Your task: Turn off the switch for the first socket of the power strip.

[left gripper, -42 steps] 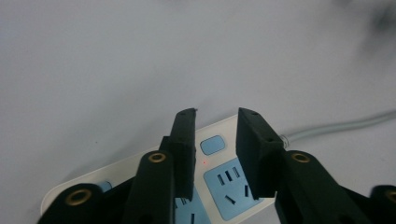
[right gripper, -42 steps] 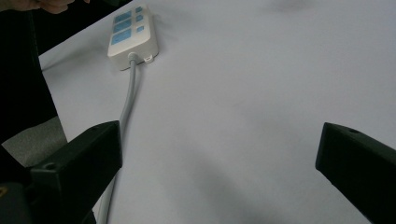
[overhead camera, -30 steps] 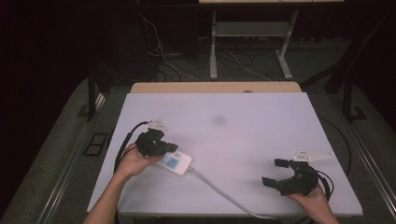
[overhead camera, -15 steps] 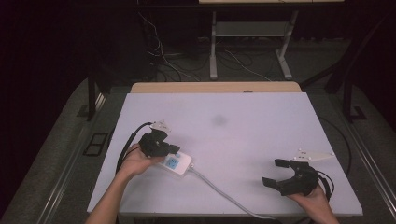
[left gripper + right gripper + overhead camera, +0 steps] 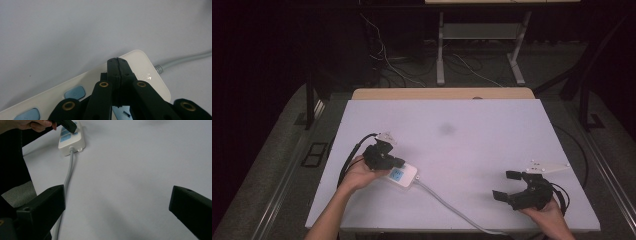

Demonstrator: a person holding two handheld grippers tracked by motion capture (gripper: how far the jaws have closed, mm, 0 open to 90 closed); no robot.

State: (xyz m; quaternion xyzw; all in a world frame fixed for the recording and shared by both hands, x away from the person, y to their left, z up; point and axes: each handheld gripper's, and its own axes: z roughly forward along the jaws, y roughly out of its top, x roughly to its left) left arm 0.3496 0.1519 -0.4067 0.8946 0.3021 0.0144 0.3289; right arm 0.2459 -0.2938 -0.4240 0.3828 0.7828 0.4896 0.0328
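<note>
A white power strip (image 5: 406, 176) with blue switches (image 5: 74, 92) lies on the white table (image 5: 472, 150), left of the middle. My left gripper (image 5: 397, 162) is shut with nothing between its jaws. Its tips (image 5: 117, 60) point down over the strip's top near the cable end; whether they touch it I cannot tell. The right gripper view has the strip (image 5: 72, 141) at the top left, with the left gripper (image 5: 68, 125) over its switches. My right gripper (image 5: 506, 185) rests near the table's front right corner, open and holding nothing (image 5: 117, 205).
The strip's grey cable (image 5: 447, 202) runs from its end toward the table's front edge, passing left of my right gripper (image 5: 68, 172). A faint dark smudge (image 5: 446, 129) marks the table's middle. Beyond the table is a dark floor with cables and a stand's legs (image 5: 439, 55).
</note>
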